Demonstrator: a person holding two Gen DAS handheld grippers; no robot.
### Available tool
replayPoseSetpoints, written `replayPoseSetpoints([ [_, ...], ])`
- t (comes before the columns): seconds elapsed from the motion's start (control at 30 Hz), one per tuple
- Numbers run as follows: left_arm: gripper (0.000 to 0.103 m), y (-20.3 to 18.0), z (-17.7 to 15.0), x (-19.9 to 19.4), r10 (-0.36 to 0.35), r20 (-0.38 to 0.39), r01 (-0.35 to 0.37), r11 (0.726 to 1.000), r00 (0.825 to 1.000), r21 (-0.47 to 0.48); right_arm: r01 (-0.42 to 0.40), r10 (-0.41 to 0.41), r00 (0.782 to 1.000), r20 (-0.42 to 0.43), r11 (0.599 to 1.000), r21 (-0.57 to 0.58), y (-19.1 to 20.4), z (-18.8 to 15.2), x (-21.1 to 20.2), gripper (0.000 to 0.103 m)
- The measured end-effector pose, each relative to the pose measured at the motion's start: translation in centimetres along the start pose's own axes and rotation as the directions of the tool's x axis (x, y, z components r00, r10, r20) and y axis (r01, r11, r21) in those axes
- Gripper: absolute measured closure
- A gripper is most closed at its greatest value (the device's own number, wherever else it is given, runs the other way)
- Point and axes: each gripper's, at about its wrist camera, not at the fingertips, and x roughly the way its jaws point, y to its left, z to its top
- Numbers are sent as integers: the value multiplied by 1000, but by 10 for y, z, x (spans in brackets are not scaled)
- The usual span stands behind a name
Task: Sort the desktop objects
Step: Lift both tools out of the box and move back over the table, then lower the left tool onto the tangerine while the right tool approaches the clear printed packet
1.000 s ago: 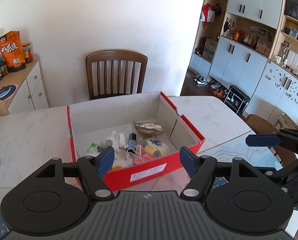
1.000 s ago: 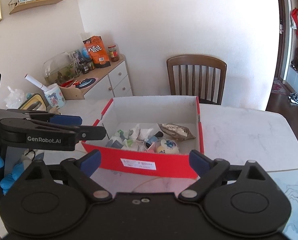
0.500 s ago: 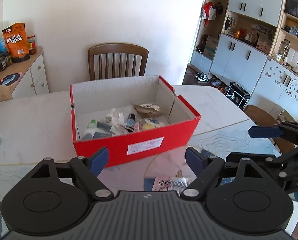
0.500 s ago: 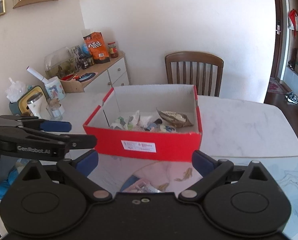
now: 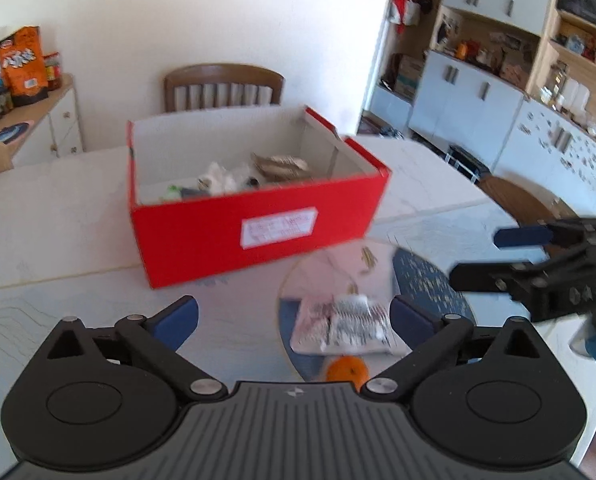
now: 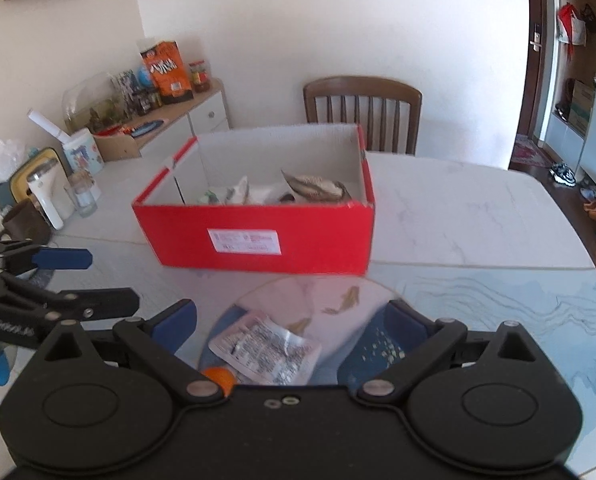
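- Two sets of tongs hang over the near edge of the surface (image 5: 49, 216), and neither one holds anything.
- Nearest me in the left view, the left tongs (image 5: 293, 314) stand wide; their jaws have just been opening, with nothing pressed between the pads.
- From its own camera the right tongs (image 6: 291, 318) also stand wide and empty.
- Just past both sets lies a round mat (image 6: 338, 292) with a blue border and a fish pattern.
- On that mat sits a silver foil packet (image 6: 265, 348), with a small orange fruit (image 5: 346, 372) right at its near edge, partly hidden under the tong bodies.
- I judge the packet to be the next thing to sort.
- In the right view the packet lies dead ahead between the open jaws, its long axis running diagonally from near left to far right.
- In the left view it sits ahead and toward the right jaw, so I read the right hand as the better lined up, though both are near.
- A straight drop with a slight wrist turn across the packet's short side looks like what the grasp calls for.
- Beyond the mat stands the red box (image 6: 257, 236), open-topped and already holding wrappers and small items.
- Farthest off, a wooden chair (image 6: 362, 112) stands behind the surface.
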Motion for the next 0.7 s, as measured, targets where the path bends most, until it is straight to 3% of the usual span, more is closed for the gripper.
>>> replayPoseSetpoints([
  [0.3,1,-26,-39,30,-24,-52,29,994,998,104,23,-22,998,-63,1000,16,-5,-16,33,4],
  [0.7,1,-36,-58,67,-25,-93,36,992,995,119,7,-16,987,-158,998,-60,-1,-27,78,4],
])
